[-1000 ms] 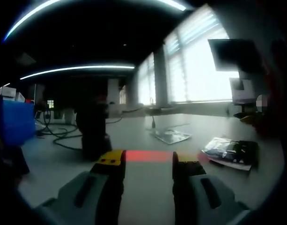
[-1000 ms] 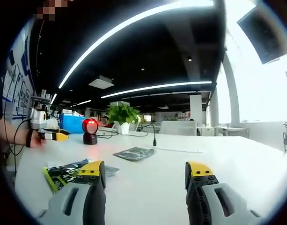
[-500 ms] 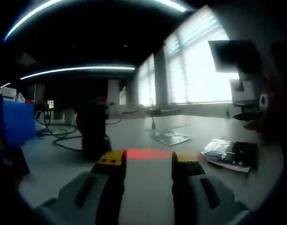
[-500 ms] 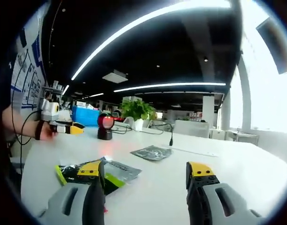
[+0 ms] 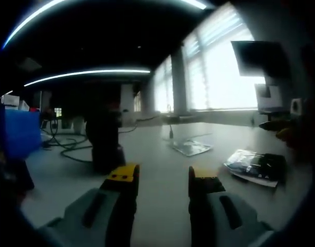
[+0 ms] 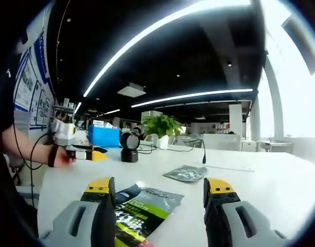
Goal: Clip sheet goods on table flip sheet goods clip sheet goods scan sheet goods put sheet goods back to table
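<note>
In the right gripper view my right gripper (image 6: 159, 188) is open, and a green and black packet (image 6: 142, 208) lies flat on the white table (image 6: 270, 180) between and just beyond its jaws, untouched. A grey packet (image 6: 187, 173) lies farther out. The black scanner (image 6: 129, 146) stands at the back left. A hand holds my left gripper (image 6: 88, 153) beside the scanner. In the left gripper view my left gripper (image 5: 162, 177) is open and holds nothing. The scanner (image 5: 106, 144) stands close ahead on the left, with the silvery packet (image 5: 190, 148) and a dark packet (image 5: 255, 165) to the right.
A blue box (image 6: 106, 136) and a potted plant (image 6: 162, 128) stand behind the scanner. Cables (image 5: 65, 146) trail across the table near the blue box (image 5: 13, 134). A person's forearm (image 6: 29, 149) reaches in from the left. Bright windows line the far side.
The right view has closed in on the green and black packet, which now lies between its jaws. The scanner's red light and its red glow on the table have gone out.
</note>
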`<state>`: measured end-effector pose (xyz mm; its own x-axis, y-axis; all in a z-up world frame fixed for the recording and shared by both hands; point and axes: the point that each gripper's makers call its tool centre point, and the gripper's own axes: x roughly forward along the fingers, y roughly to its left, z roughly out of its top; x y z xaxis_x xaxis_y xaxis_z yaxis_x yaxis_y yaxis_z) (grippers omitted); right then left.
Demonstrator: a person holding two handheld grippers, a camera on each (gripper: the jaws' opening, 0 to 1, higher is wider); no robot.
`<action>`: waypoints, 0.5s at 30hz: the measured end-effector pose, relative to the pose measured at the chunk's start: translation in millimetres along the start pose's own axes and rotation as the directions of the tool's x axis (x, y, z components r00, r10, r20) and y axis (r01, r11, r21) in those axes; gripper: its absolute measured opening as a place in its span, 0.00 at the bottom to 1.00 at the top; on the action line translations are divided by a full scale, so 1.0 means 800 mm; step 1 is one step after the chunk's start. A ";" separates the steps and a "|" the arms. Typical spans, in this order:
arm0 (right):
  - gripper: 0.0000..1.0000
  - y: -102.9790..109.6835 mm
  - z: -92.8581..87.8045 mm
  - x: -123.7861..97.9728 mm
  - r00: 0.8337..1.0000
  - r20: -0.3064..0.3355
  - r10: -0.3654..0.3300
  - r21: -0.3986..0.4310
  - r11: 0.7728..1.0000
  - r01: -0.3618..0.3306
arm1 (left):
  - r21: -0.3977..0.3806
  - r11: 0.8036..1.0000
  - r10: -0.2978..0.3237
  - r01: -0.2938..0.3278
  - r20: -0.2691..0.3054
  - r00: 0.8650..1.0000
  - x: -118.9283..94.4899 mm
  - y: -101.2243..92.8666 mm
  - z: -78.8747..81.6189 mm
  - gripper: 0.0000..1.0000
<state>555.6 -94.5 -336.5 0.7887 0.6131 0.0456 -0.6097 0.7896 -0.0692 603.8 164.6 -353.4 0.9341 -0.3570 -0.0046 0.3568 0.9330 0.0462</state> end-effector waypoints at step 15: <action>0.66 0.079 -0.026 0.001 0.989 -0.093 0.117 -0.144 0.981 -0.130 | 0.009 1.000 0.002 -0.002 -0.001 1.000 -0.001 -0.001 0.000 0.31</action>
<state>519.2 -45.1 -361.6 0.7155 0.6965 -0.0553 -0.6894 0.6909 -0.2177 602.7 163.9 -353.5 0.9348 -0.3552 -0.0055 0.3550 0.9332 0.0554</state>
